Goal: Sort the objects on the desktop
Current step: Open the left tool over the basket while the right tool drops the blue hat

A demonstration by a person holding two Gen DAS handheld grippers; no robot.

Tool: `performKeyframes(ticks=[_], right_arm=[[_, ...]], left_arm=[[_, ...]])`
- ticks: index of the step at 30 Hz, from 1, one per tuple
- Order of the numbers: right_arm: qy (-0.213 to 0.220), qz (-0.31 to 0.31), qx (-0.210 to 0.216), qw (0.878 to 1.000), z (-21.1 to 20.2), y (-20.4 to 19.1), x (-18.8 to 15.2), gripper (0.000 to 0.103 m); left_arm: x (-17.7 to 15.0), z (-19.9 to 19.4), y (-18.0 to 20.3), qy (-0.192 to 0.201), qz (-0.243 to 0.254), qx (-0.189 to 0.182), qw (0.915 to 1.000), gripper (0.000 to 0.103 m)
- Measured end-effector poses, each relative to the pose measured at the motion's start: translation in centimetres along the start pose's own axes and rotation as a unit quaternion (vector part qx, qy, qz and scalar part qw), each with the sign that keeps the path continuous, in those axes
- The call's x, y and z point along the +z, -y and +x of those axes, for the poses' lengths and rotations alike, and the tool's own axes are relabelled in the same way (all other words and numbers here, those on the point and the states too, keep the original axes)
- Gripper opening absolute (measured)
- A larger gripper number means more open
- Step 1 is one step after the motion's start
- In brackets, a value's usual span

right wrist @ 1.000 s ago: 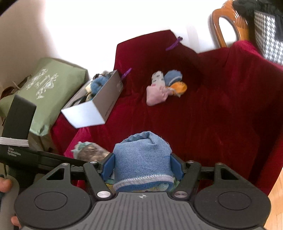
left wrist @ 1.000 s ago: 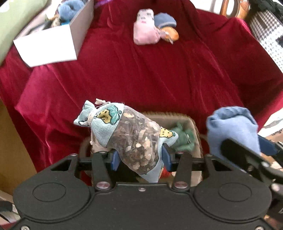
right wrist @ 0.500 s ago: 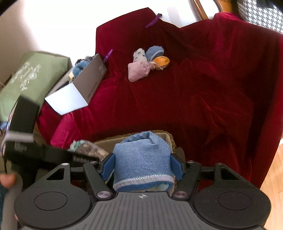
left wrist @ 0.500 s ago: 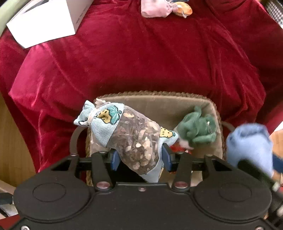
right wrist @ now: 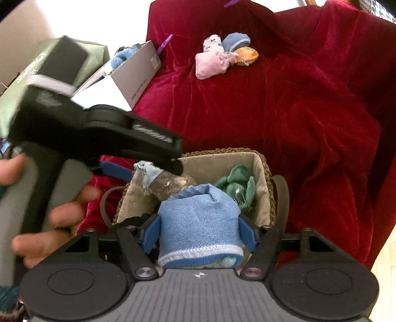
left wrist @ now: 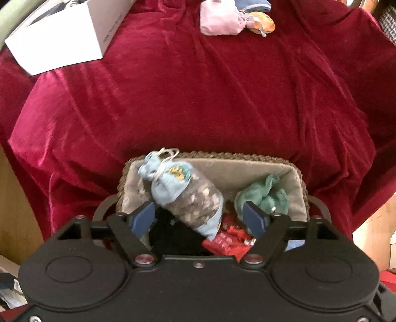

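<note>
A red velvet cloth [left wrist: 198, 99] filled most of both views, with a white box [left wrist: 61, 37] at upper left. Low in the centre sat a woven basket [left wrist: 299, 173] with a beige lining.

Inside it lay the herb sachet [left wrist: 188, 198], between the spread fingers of the left gripper [left wrist: 200, 218], which stood open and touched nothing. The sachet's long axis ran diagonally, its tied neck pointing to the upper left of the left wrist frame and its base to the lower right, resting on dark and red items. A green pouch [left wrist: 262, 195] lay just beside it, to the right.

The right gripper [right wrist: 199, 234] was clamped on a blue knitted pouch [right wrist: 198, 223], hanging over the basket's near end, closed top away from the camera.

To drop it well, I judged the gripper should be centred over the free lining between sachet and green pouch, lowered, then opened, keeping clear of the left tool.

At the top lay a pink pouch [left wrist: 220, 22] and others, unsorted.
</note>
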State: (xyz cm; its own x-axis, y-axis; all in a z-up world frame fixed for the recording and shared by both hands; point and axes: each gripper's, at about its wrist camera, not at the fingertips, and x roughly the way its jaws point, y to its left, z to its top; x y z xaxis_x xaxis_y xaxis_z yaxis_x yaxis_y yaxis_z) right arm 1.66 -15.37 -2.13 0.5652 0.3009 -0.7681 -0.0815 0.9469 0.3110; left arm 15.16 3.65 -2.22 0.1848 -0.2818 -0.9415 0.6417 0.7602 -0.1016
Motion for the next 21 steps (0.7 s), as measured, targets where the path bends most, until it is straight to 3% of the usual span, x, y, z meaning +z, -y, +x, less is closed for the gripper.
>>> performKeyframes(ticks=[5, 10, 12, 16, 17, 21], right_arm=[[-0.018, -0.001, -0.006, 1.0, 0.8, -0.5, 0.0, 0.066], [-0.003, -0.033, -0.008, 0.999, 0.4, -1.8, -0.3, 0.067], [-0.011, -0.034, -0.005, 0.999, 0.9, -2.1, -0.2, 0.068], [-0.009, -0.036, -0.016, 0.999, 1.1, -2.5, 0.1, 0.074], [-0.01, -0.037, -0.013, 0.999, 1.0, -2.5, 0.2, 0.078], [-0.003, -0.035, -0.017, 0.999, 0.9, -2.5, 0.3, 0.079]], left_arm=[[-1.6, -2.5, -0.6, 0.03, -0.033, 0.019, 0.9988, 0.074], [-2.8, -4.8, -0.4, 0.074, -0.016, 0.07, 0.9947, 0.081], [-3.0, -5.4, -0.5, 0.083, -0.017, 0.074, 0.9937, 0.081], [-3.3, -5.9, -1.4, 0.083, -0.035, 0.053, 0.9945, 0.086], [-3.3, -5.8, -1.5, 0.082, -0.035, 0.055, 0.9945, 0.087], [-3.4, -5.0, -1.9, 0.071, -0.036, 0.072, 0.9942, 0.087]])
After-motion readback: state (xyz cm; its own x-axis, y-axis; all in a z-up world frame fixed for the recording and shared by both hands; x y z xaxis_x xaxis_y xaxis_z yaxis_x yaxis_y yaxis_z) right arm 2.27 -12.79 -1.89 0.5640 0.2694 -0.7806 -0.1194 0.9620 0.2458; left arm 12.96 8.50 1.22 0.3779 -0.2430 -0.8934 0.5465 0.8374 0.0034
